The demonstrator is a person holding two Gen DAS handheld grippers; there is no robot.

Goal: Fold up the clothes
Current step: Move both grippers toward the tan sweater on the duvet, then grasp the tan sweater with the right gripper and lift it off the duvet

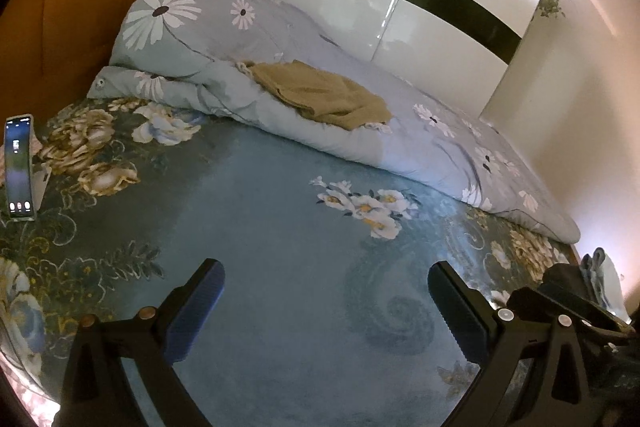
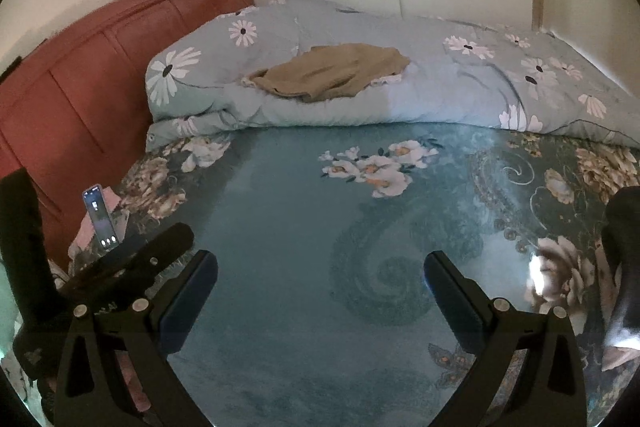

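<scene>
Khaki garment (image 1: 324,95), crumpled, is lying on the rolled floral duvet (image 1: 460,131) at the far side of the bed (image 1: 280,227). Left gripper (image 1: 326,297) and right gripper (image 2: 320,287) are hovering spread wide, holding nothing. Risk: reaching fingers are likely catching duvet fabric along with the garment.

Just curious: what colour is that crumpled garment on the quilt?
Olive-khaki garment, clearest in the right wrist view.
</scene>
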